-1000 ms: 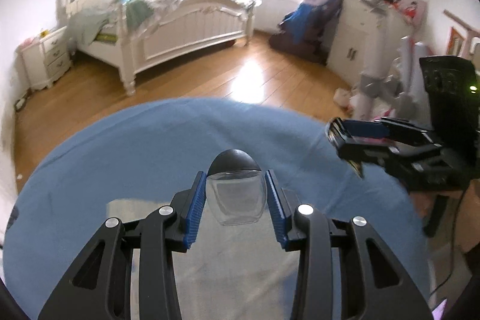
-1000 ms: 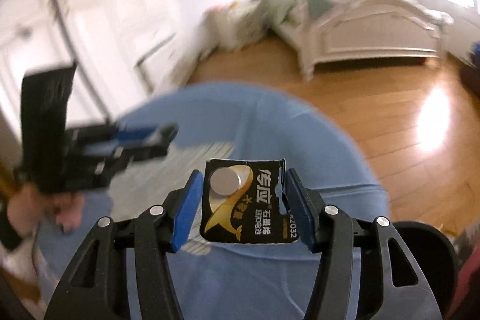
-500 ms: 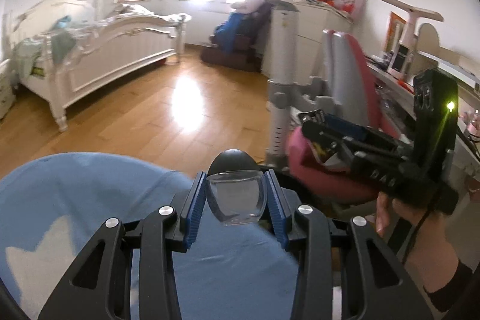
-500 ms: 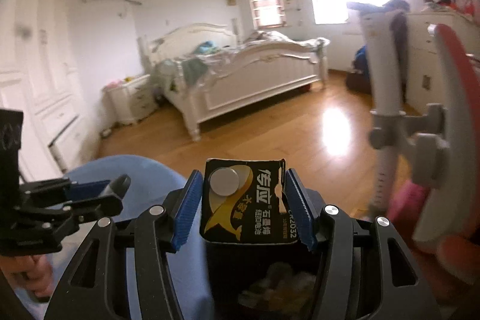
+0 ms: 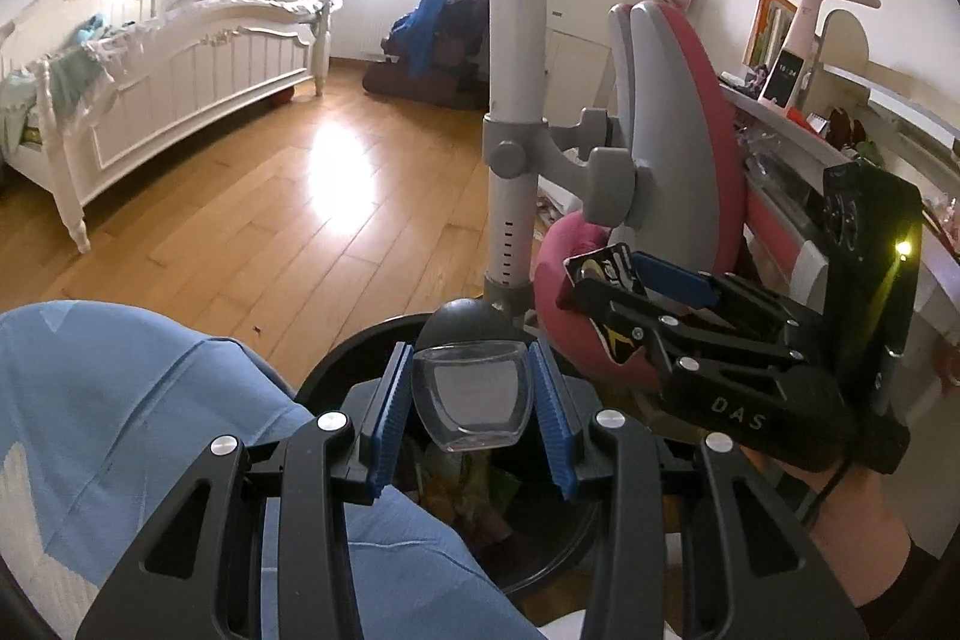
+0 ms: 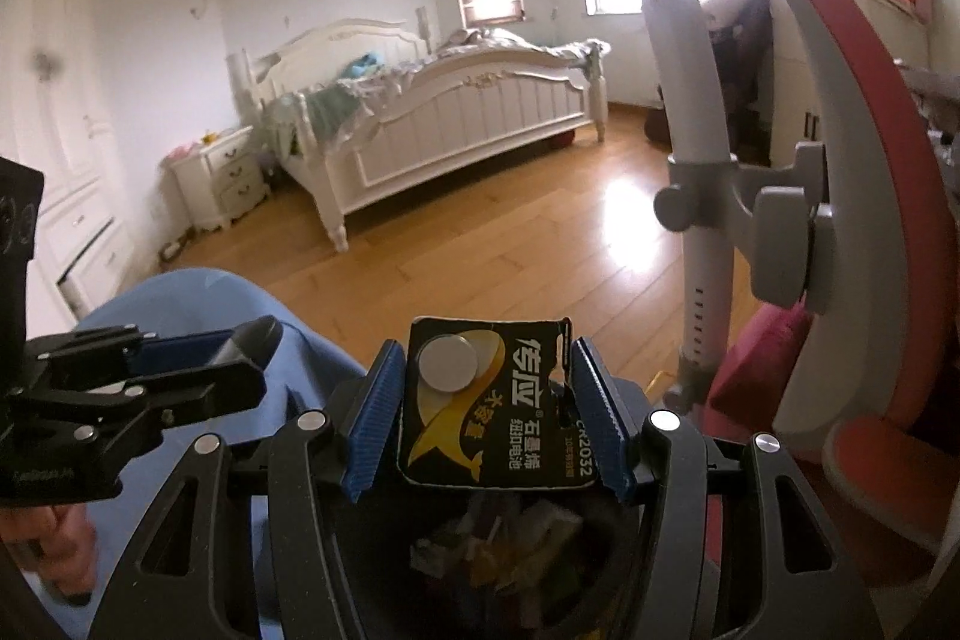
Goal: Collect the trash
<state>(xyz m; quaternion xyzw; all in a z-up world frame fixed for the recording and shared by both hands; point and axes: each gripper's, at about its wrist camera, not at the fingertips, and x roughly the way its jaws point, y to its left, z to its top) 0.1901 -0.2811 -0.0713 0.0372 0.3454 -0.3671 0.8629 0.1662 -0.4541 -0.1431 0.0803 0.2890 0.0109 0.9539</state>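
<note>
My left gripper (image 5: 471, 403) is clamped on a clear cup (image 5: 474, 397) over the black bin (image 5: 336, 364), which has scraps inside. At my two o'clock, my right gripper (image 6: 483, 415) pinches a black battery card (image 6: 492, 406) above the same bin. A pink chair (image 5: 678, 112) stands at one o'clock, a white bed (image 5: 162, 58) at ten.

Left gripper (image 5: 471, 403) clamps clear plastic piece (image 5: 474, 400) over black bin (image 5: 324, 370) — right gripper (image 5: 606, 280) alongside.
</note>
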